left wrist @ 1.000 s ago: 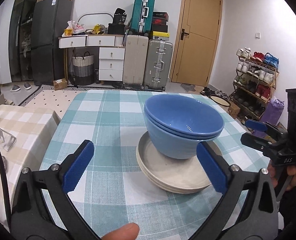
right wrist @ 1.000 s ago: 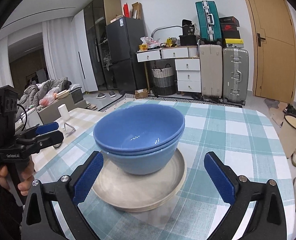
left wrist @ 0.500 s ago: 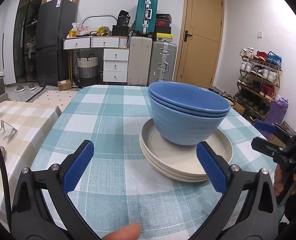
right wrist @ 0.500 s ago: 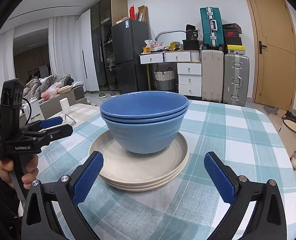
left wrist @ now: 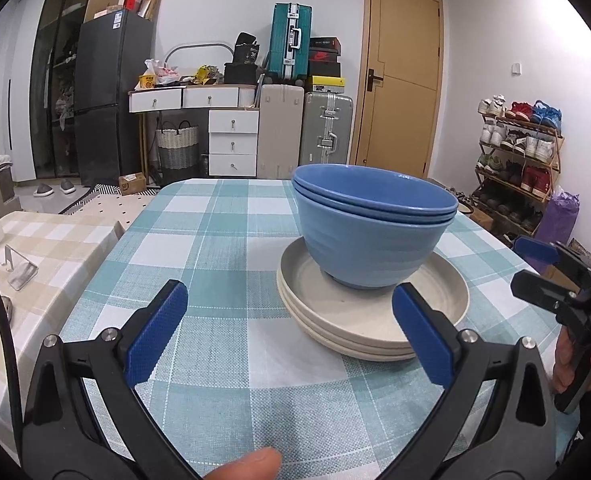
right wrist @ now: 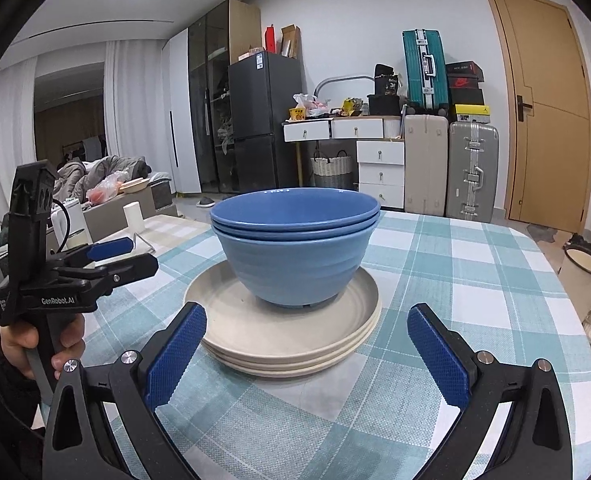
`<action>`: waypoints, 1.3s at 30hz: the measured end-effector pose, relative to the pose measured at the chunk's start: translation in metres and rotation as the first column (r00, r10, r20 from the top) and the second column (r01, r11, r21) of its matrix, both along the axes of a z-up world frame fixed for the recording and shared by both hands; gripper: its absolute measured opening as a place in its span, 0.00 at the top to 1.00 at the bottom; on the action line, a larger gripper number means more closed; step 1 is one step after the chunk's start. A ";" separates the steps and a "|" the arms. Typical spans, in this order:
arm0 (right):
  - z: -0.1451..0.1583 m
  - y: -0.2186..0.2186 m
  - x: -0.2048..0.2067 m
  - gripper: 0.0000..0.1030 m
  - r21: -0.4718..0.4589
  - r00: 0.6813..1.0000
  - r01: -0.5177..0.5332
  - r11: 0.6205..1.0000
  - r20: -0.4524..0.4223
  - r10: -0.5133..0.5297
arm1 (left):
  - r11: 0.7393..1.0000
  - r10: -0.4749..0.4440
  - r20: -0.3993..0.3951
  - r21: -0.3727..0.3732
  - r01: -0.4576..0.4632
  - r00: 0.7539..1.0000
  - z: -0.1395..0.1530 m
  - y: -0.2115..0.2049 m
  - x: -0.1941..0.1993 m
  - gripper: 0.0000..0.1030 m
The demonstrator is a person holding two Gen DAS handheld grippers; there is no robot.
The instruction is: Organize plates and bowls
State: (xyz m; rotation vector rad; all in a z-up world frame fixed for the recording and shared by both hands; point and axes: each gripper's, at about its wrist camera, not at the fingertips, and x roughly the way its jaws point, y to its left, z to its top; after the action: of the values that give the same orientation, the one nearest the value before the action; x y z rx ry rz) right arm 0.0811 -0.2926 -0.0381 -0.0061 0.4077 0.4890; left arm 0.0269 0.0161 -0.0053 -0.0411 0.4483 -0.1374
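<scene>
on checked tablecloth point(left wrist: 223, 240), blue bowls point(left wrist: 371, 236) atop plates point(left wrist: 375, 320), both grippers agape, suitcases point(left wrist: 327, 132) behind

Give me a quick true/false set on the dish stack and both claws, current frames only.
1. The blue bowls sit nested on the cream plates. True.
2. The left claw is shut on a plate. False: it is open and holds nothing.
3. The right claw is open. True.
4. The bowls stand directly on the checked tablecloth. False: they rest on the plates.
5. A single plate lies under the bowls. False: several stacked rims show.
</scene>
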 end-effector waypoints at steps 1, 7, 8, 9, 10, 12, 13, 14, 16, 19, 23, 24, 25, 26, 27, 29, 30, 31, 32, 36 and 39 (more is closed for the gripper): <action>0.000 0.000 0.000 0.00 0.000 1.000 -0.001 1.000 0.002 0.001 | 1.000 -0.003 0.003 0.006 0.003 1.000 0.000 -0.002 -0.001 0.01; 0.001 0.002 -0.005 0.00 -0.013 1.000 -0.006 1.000 0.030 0.007 | 1.000 -0.012 0.019 0.017 0.011 1.000 0.000 -0.004 -0.001 0.01; 0.001 0.003 -0.006 0.00 -0.015 0.999 -0.008 1.000 0.033 0.008 | 1.000 -0.012 0.019 0.014 0.012 1.000 0.000 -0.004 -0.002 0.01; 0.001 0.003 -0.006 0.00 -0.018 0.999 -0.008 1.000 0.037 0.009 | 1.000 -0.010 0.020 0.011 0.010 1.000 -0.001 -0.004 -0.001 0.01; 0.001 0.004 -0.006 0.00 -0.019 0.999 -0.008 1.000 0.039 0.009 | 1.000 -0.011 0.021 0.008 0.011 1.000 0.000 -0.003 -0.002 0.01; 0.001 0.004 -0.006 0.00 -0.017 0.999 -0.012 1.000 0.036 0.012 | 1.000 -0.010 0.027 0.005 0.010 1.000 -0.001 -0.002 -0.003 0.01; 0.001 0.004 -0.006 0.00 -0.016 0.999 -0.012 1.000 0.033 0.012 | 1.000 -0.011 0.027 0.005 0.010 1.000 0.000 -0.002 -0.003 0.01; 0.001 0.003 -0.005 0.00 -0.014 0.999 -0.010 1.000 0.030 0.011 | 1.000 -0.012 0.028 0.005 0.012 1.000 0.000 -0.002 -0.003 0.01; 0.001 0.003 -0.004 0.00 -0.008 1.000 -0.011 1.000 0.023 0.011 | 1.000 -0.013 0.028 0.004 0.013 1.000 -0.001 -0.002 -0.002 0.01; 0.001 0.001 -0.004 0.00 -0.002 1.000 -0.009 1.000 0.018 0.009 | 1.000 -0.016 0.028 0.002 0.016 0.999 0.000 -0.002 -0.002 0.01; 0.001 0.001 -0.003 0.00 -0.001 1.000 -0.010 1.000 0.016 0.010 | 1.000 -0.017 0.031 0.004 0.017 0.999 0.000 -0.002 -0.002 0.01; 0.001 0.001 -0.003 0.00 -0.001 1.000 -0.009 1.000 0.016 0.009 | 1.000 -0.017 0.032 0.004 0.017 0.999 -0.001 -0.002 -0.002 0.01; 0.001 0.001 -0.003 0.00 -0.001 1.000 -0.010 1.000 0.016 0.010 | 1.000 -0.018 0.032 0.004 0.017 0.999 -0.001 -0.002 -0.001 0.01; 0.001 0.001 -0.003 0.00 0.000 1.000 -0.010 1.000 0.016 0.010 | 1.000 -0.017 0.032 0.004 0.016 0.999 -0.001 -0.002 -0.002 0.01; 0.001 0.001 -0.003 0.00 0.000 1.000 -0.010 1.000 0.015 0.010 | 1.000 -0.016 0.032 0.004 0.016 0.999 -0.001 -0.002 -0.001 0.01; 0.001 0.001 -0.003 0.00 0.000 1.000 -0.010 1.000 0.015 0.010 | 1.000 -0.017 0.033 0.003 0.017 0.999 -0.001 -0.002 -0.002 0.01; 0.001 0.001 -0.003 0.00 0.000 1.000 -0.009 1.000 0.015 0.009 | 1.000 -0.017 0.033 0.004 0.016 0.999 -0.001 -0.002 -0.002 0.01; 0.001 0.001 -0.003 0.00 0.000 1.000 -0.008 1.000 0.016 0.008 | 1.000 -0.018 0.033 0.004 0.017 0.999 -0.001 -0.002 0.000 0.01; 0.001 0.001 -0.003 0.00 -0.001 1.000 -0.010 1.000 0.016 0.010 | 1.000 -0.017 0.033 0.005 0.017 0.999 -0.001 -0.002 -0.002 0.01; 0.001 0.001 -0.002 0.00 -0.001 1.000 -0.010 1.000 0.015 0.010 | 1.000 -0.017 0.032 0.004 0.017 0.999 -0.001 -0.002 -0.001 0.01; 0.000 0.001 -0.002 0.00 0.002 1.000 -0.010 1.000 0.014 0.010 | 1.000 -0.017 0.033 0.004 0.017 0.999 -0.001 -0.002 -0.001 0.01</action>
State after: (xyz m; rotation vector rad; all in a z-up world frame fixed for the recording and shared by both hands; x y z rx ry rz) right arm 0.0789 -0.2919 -0.0378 -0.0095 0.3936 0.4993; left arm 0.0255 0.0141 -0.0062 -0.0318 0.4163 -0.1542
